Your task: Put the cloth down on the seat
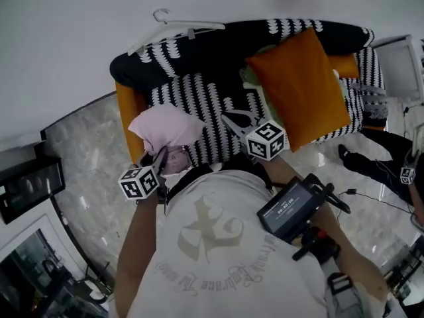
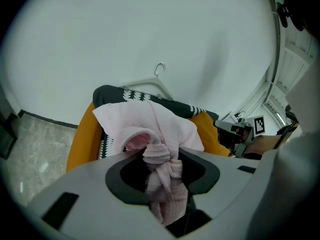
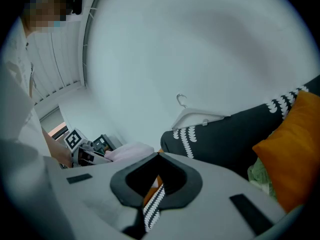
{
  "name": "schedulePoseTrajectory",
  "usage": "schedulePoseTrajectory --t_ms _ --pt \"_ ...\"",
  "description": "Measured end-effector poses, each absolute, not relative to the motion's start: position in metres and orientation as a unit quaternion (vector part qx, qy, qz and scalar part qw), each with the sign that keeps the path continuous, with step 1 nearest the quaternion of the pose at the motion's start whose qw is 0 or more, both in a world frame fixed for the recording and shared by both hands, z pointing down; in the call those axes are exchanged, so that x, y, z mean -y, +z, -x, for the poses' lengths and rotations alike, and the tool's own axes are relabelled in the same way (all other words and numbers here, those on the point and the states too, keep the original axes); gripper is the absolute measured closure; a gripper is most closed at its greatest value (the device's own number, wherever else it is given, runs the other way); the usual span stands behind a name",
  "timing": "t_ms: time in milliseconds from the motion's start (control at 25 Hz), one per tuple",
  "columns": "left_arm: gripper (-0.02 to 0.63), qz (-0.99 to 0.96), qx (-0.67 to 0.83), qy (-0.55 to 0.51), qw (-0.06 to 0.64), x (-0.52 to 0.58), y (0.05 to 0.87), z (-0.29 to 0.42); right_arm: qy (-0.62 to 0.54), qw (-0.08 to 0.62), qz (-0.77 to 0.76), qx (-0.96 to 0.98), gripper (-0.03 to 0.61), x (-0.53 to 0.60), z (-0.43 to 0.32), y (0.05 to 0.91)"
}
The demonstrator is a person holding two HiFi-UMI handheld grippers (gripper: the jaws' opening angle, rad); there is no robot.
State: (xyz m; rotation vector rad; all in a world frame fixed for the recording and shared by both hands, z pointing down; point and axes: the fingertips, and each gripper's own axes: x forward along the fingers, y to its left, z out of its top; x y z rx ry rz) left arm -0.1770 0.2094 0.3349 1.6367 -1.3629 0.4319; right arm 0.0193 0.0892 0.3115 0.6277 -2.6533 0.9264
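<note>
Left gripper (image 2: 161, 160): jaws about half apart, clamped on the pink cloth (image 2: 155, 126). The fabric is bunched and knotted up between the pads, and a loose fold balloons out past the tips.

Right gripper (image 3: 156, 183): jaws partly apart with nothing in them. Only the sofa's patterned cover shows through the gap. In the head view it is held over the middle of the seat (image 1: 199, 105), level with the near edge of the orange cushion (image 1: 301, 88).

Cloth position: off the seat, carried in the air over the sofa's left end. In the head view it overlaps the orange armrest (image 1: 129, 105) and the left edge of the seat. I can't tell whether the lowest fold brushes the cover.

Sofa: orange body under a black-and-white patterned throw (image 1: 218, 45) that covers the backrest and seat. The cushion leans tilted at the right half, with some pale green fabric (image 1: 255, 81) poking out from under its left side. A white clothes hanger (image 1: 175, 30) lies along the top of the backrest at the left end, against the plain white wall.

Grippers are well apart, left one at the armrest end, right one mid-seat. The seat patch between the cloth and the cushion is bare patterned cover. Grey marble floor (image 1: 86, 144) lies to the left of the sofa.
</note>
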Motion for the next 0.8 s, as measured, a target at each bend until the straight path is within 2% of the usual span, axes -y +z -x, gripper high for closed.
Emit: schedulePoseTrajectory --t_ms 560,800 --pt "0.449 -0.616 0.591 0.185 0.487 -0.197 0.345 0.189 0.340 0.157 -0.141 0.916 0.563 -0.066 0.005 0.334" --pt "0.449 -0.623 0.568 0.206 0.496 -0.186 0.378 0.196 0.343 0.183 -0.143 0.910 0.563 -0.061 0.012 0.356"
